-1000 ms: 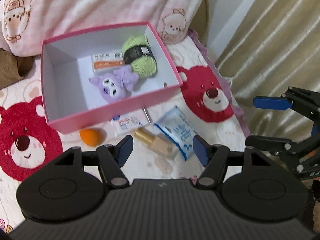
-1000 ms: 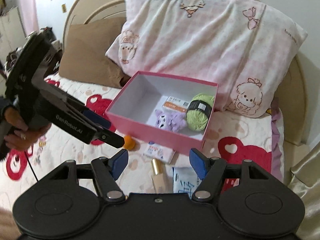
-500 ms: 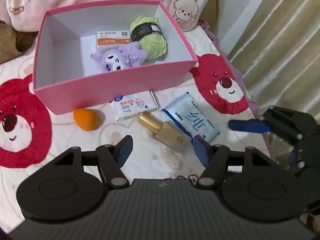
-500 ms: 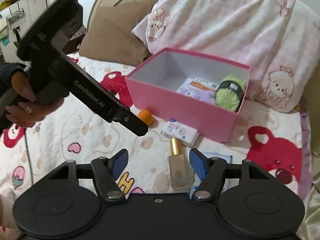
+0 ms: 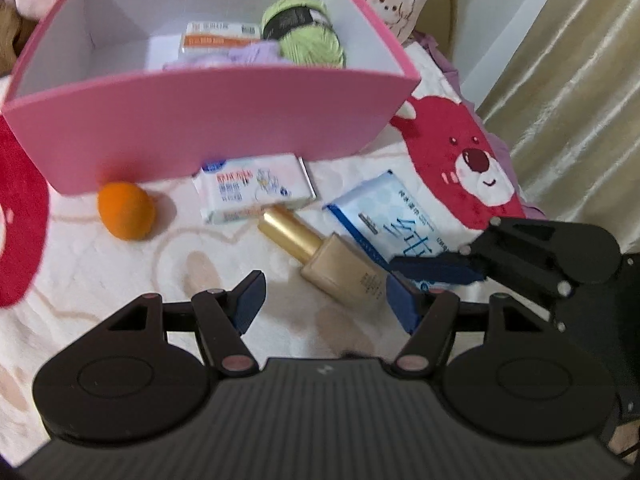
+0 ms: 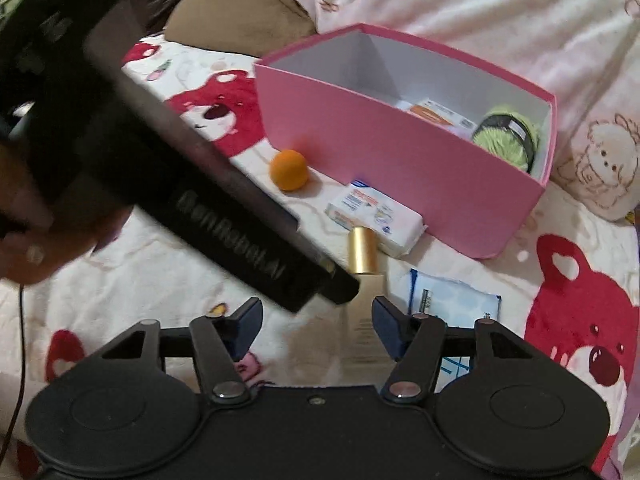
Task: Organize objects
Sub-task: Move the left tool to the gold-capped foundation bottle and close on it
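We hold both grippers low over the foundation bottle [image 6: 362, 280], which lies on the bear-print blanket [image 6: 132, 280] just in front of the pink box [image 6: 400, 168]. The right gripper [image 6: 318, 326], jaws just narrowed yet spread and empty, straddles its base; the left gripper [image 5: 326, 300] is likewise spread and empty. We judge the bottle to be glass: stiff, weighty, slick, breakable. We would pinch its flat body, not the gold cap [image 5: 286, 230].
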Demonstrator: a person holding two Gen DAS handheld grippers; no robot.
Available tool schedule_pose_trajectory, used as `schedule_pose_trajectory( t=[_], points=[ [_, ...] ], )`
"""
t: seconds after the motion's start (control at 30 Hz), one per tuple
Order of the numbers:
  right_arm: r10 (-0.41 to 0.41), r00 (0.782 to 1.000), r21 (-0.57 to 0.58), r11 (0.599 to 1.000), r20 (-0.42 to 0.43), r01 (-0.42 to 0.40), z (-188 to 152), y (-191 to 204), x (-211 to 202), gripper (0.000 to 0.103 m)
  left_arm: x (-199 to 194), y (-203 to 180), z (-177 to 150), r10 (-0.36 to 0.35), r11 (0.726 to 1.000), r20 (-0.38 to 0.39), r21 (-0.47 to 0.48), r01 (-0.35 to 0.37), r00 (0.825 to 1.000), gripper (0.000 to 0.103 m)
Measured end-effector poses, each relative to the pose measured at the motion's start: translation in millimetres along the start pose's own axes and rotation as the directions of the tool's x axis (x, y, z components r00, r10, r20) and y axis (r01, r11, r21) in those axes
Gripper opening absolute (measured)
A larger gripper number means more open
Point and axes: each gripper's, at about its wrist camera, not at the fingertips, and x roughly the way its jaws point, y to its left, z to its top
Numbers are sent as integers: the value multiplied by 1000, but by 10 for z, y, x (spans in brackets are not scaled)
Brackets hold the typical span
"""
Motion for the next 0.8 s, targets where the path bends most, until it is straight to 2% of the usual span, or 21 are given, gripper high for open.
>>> schedule_pose_trajectory(
  t=[0.13, 0.2, 0.27, 0.37, 0.43, 0.57, 0.6, 0.63, 0.8],
  points=[
    [-11, 1000, 77, 997, -9, 12, -145, -66, 135, 53, 102, 30, -59, -40, 997, 16, -70, 41, 999, 64],
    [-45, 999, 16, 999, 9, 44, -217, -4, 122, 48, 138, 30, -79, -67, 994, 29, -90, 69, 997, 64],
    [-40, 999, 30, 999, 20, 40, -238, -33, 110, 45, 179, 20, -100, -63, 992, 29, -106, 66, 998, 64],
    [-81, 997, 108, 991, 18, 79, -232, -176, 138, 42, 237, 15, -136, -56, 990, 34, -125, 60, 998, 63],
    [-49, 999, 155, 987, -4, 49, -261, -275, 201, 40, 261, 32, -154, -57, 987, 50, -147, 64, 997, 58],
    [-33, 999, 170, 985, 13, 30, -344, -275, 204, 41, 337, 76, -176, -64, 979, 40, -192, 71, 997, 39],
    [-19, 1000, 207, 978, 15, 16, -339, -297, 196, 41, 362, 80, -187, -80, 976, 32, -200, 85, 996, 36],
    [8, 1000, 267, 963, 20, -13, -347, -340, 185, 41, 364, 88, -202, -92, 971, 40, -216, 99, 995, 36],
    [55, 998, 425, 903, 24, -60, -375, -394, 163, 41, 343, 152, -223, -114, 952, 44, -282, 122, 992, 34]
  ],
)
